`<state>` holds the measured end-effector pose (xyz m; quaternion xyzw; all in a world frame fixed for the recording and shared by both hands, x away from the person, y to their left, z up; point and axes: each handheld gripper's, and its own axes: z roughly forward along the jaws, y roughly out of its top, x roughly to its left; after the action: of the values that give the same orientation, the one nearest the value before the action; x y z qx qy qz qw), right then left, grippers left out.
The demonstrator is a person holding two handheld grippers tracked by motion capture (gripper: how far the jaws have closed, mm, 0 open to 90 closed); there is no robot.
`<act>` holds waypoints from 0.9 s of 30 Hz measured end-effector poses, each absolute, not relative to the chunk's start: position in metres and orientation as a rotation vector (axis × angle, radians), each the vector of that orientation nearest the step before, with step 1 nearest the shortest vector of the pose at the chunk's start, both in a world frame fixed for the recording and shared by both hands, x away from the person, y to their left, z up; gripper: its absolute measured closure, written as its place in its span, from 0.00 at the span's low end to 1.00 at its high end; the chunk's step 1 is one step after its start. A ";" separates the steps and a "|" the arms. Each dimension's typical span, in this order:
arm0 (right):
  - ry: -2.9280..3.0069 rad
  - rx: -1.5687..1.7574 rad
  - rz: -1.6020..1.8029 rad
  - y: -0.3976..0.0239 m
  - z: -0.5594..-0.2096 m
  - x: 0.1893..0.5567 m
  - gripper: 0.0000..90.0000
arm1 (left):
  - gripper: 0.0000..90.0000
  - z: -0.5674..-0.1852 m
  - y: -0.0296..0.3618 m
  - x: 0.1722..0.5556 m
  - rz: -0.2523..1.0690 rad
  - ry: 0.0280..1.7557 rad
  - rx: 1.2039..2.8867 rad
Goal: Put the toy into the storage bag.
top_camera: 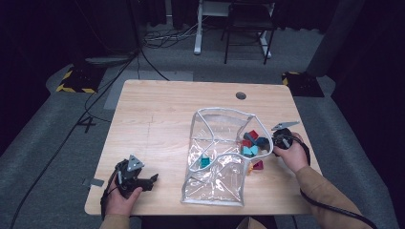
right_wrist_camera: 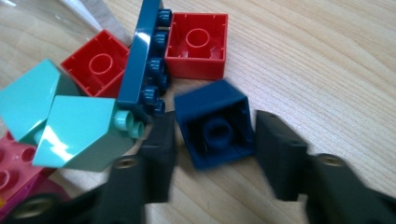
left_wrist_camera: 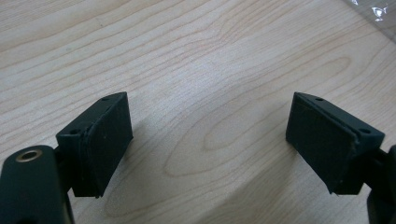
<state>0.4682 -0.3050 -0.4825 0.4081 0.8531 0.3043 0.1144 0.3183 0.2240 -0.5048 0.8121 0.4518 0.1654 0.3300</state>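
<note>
L gripper (top_camera: 154, 180) sits nearest me at the table's (top_camera: 157, 109) near-left edge, hand (top_camera: 122, 198) wrapped round it, jaws stood wide apart w/ nothing but bare wood between the pads (left_wrist_camera: 105, 147) in the left gripper view, so I'm holding nothing on that side. Just right of it lies the clear plastic pouch (top_camera: 217, 179) w/ a pale zip rim, flat on the wood, its mouth gaping toward the far side; a teal piece (top_camera: 205, 162) shows through it. Over on the right, my R gripper (right_wrist_camera: 212, 156) is down at the pouch's right edge among the bricks. In the right gripper view its jaws bracket the dark blue square brick (right_wrist_camera: 215, 126), which lies hollow side up on the table; jaws partway in, one either side of it and v. close, but I can't tell for sure if the pads are pressing on it, pic is blurred there. Just beside that brick: two teal sloped bricks (right_wrist_camera: 77, 130), a pink one (right_wrist_camera: 14, 163) at the edge, then a long dark blue brick (right_wrist_camera: 140, 60) on its side, then two red square bricks (right_wrist_camera: 198, 44), also hollow side up, farthest off
</note>
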 end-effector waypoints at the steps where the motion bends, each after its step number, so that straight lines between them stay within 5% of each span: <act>1: 2.503 1.194 0.893 -0.305 -0.482 0.468 0.63 | 0.16 -0.505 0.224 0.318 0.432 1.183 2.123; 27: 2.449 1.129 0.959 -0.311 -0.427 0.456 0.66 | 0.16 -0.505 0.224 0.318 0.432 1.183 2.123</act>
<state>0.4555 -0.3109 -0.4267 0.3905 0.8474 0.3318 0.1393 0.3182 0.2239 -0.5049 0.8119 0.4522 0.1652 0.3303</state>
